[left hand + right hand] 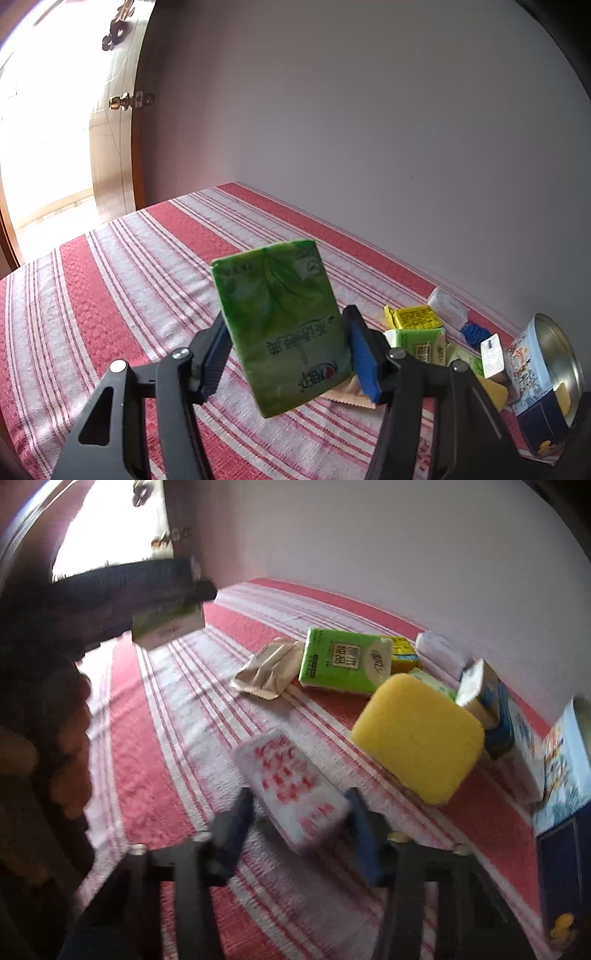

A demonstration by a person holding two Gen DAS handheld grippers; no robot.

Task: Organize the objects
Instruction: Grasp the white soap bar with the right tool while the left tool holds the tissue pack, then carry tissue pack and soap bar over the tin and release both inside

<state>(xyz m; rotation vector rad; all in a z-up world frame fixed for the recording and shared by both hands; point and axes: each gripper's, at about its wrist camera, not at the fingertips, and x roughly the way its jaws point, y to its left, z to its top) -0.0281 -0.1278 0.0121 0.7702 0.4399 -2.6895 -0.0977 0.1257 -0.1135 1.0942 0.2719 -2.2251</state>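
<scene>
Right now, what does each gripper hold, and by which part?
Left gripper: green tissue pack, by its two long sides, lower half. Right gripper: white and red packet, by its sides near one end.

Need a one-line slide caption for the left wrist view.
Left tool holds a green tissue pack above the red-striped tablecloth, clutter and an open tin at right.
</scene>
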